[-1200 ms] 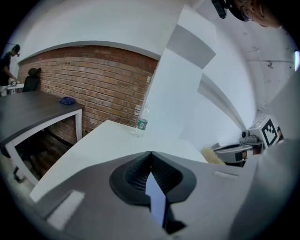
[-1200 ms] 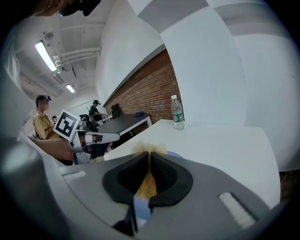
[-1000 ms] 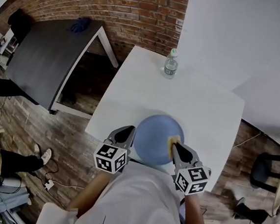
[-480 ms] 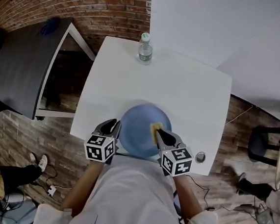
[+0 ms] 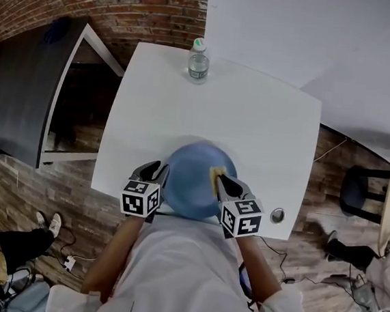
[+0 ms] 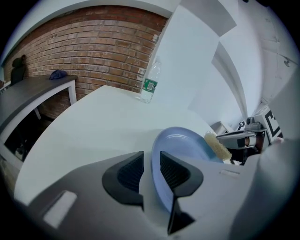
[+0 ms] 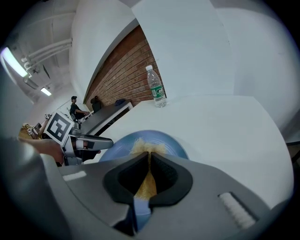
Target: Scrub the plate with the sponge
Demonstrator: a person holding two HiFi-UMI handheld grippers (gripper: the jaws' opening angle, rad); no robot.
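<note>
Left gripper [image 5: 154,169] [image 6: 151,165]: jaws stand apart and have just been opening. The left rim of the round light-blue plate [image 5: 191,186] [image 6: 182,143] sits in the gap. From the left gripper view I read the pads as not pressing on it.

Right gripper [image 5: 221,180] [image 7: 149,161]: clamped on the flat yellow sponge [image 5: 215,175] [image 7: 146,146]. The pads are pinching its near end and the far end pokes out past the tips.

Rest of scene, big to small:
- Red brick wall [image 5: 127,1] along the far left, with wood-plank floor [image 5: 54,193] below it.
- Dark grey side desk [image 5: 16,87] on the left, well apart from the work.
- White square desk [image 5: 260,124] [image 6: 93,126] carries everything.
- The plate lies on the desk at its near edge, between the two grippers and just ahead of my operator's torso.
- Clear plastic water bottle with a green label [image 5: 198,62] [image 6: 150,82] stands upright at the far edge, well apart from the plate.
- The sponge's free end lies over the right inner part of the plate. I can't tell from these views whether it actually touches the surface.
- Small round silver fitting [image 5: 277,215] at the near right corner of the desk, just beside the right gripper.
</note>
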